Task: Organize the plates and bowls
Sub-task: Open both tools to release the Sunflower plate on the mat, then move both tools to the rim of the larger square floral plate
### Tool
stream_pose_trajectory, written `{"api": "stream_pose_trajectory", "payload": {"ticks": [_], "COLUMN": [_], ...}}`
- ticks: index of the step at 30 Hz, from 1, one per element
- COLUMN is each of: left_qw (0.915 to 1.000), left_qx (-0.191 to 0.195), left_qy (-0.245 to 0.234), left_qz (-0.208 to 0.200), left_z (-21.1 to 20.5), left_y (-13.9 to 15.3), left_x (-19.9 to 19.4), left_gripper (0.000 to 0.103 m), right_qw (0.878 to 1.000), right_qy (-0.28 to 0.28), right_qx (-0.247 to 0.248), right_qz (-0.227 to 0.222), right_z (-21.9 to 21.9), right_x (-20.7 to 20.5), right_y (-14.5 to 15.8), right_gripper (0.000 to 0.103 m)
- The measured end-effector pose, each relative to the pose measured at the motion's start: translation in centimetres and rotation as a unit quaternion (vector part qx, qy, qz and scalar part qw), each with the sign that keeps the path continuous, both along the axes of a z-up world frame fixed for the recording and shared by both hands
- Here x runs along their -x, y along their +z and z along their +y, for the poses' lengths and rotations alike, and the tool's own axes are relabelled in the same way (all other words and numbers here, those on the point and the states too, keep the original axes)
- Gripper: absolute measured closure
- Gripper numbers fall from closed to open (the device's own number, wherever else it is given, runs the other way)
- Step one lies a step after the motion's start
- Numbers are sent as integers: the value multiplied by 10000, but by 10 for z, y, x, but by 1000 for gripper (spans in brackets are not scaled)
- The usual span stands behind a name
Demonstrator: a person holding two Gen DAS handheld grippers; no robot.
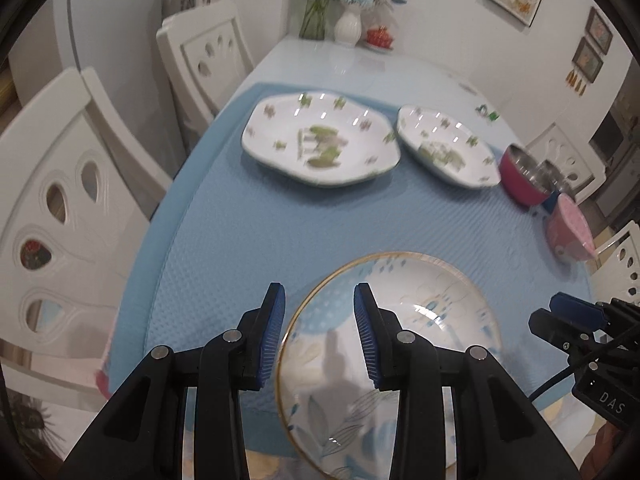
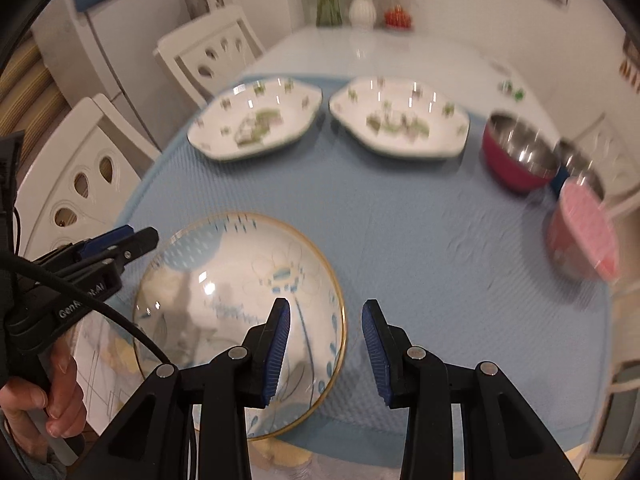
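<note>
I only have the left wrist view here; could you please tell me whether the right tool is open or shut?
Observer: The right tool is open, with nothing between its fingers.
Operator: Thank you. Where does it sit relative to the gold-rimmed plate?
Observer: In its own view it straddles the right rim of the gold-rimmed plate: one finger over the plate, the other over the blue mat.
Operator: Can you see what is holding the left tool?
Observer: Yes, a bare hand grips the handle of the left tool, off the plate's left side.
</note>
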State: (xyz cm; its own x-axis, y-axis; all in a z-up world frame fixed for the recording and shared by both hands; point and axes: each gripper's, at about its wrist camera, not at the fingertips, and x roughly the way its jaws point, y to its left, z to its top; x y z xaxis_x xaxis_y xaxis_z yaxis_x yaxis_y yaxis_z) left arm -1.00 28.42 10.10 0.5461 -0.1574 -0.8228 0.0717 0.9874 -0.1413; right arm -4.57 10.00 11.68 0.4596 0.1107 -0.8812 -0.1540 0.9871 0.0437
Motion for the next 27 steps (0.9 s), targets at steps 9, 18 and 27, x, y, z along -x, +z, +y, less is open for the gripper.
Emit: {"api": "stream_pose_trajectory", "payload": {"ticks": [9, 18, 27], "left_qw": [9932, 9878, 9900], "left_qx": [149, 472, 505], "left_qy": [-58, -62, -36], "left_qz": [-1152, -1483, -1316], "left_z": [-6, -8, -5], "left_y": [83, 113, 102], "left_x": [-8, -2, -3], "left_gripper": [63, 61, 61], "right_qw": [9967, 9885, 9922], "right_qy": [50, -369, -400], "right_qx": [-25, 85, -9], "right_qz": [-812, -1464, -1181], "right_z": [10, 9, 11], "right_x": [-4, -12, -21], "right_y": [70, 110, 96], "right_gripper": [64, 48, 48]}}
